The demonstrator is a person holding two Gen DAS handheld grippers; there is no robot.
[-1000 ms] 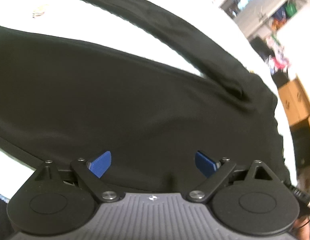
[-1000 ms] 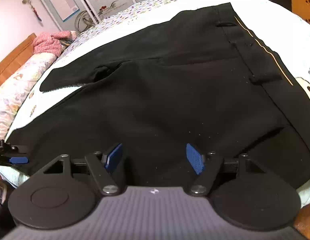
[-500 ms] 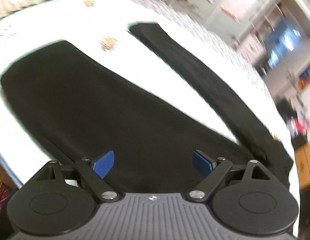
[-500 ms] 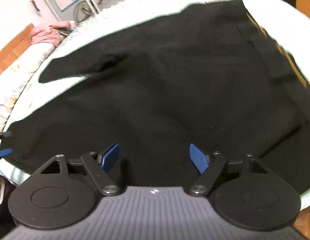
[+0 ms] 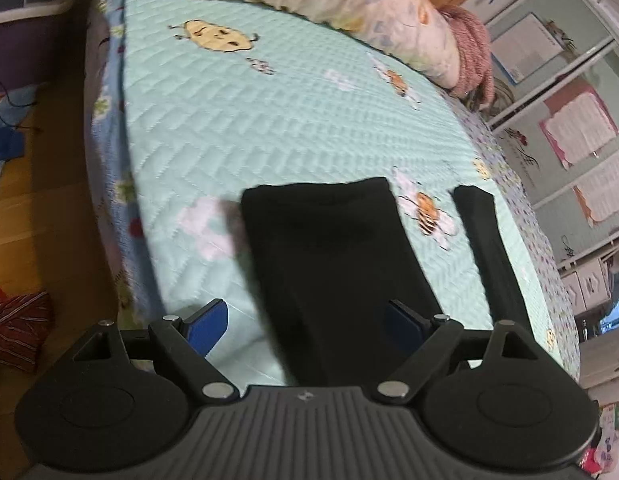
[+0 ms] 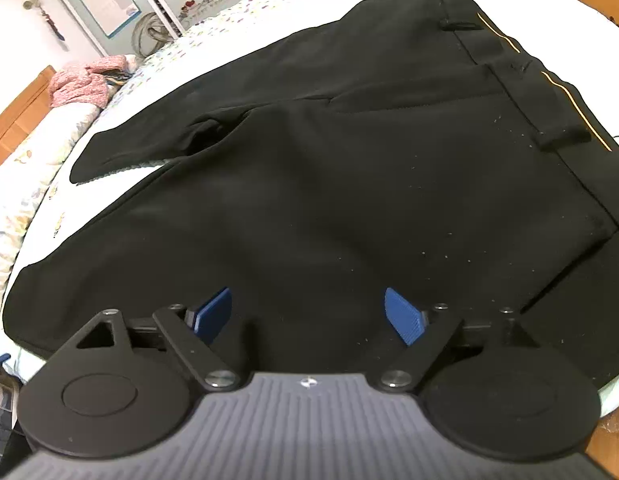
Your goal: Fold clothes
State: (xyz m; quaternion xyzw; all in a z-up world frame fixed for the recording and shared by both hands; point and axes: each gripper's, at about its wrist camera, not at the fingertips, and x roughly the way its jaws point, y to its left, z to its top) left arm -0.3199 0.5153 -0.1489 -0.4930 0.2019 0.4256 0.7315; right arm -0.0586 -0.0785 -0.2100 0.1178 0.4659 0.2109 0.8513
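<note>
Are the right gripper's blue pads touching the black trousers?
Cannot tell. In the right wrist view the right gripper is open over the black trousers, its height above them unclear.

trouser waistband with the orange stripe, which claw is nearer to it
Right. The right claw hovers open over the trousers' seat, near the waistband. The left claw is down by the leg cuff, at the opposite end.

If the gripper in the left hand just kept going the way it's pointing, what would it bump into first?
Most likely the black trousers: the left gripper is open and angled down over one leg lying on the bedspread. Depth is hard to judge, but nothing else shows in between.
</note>
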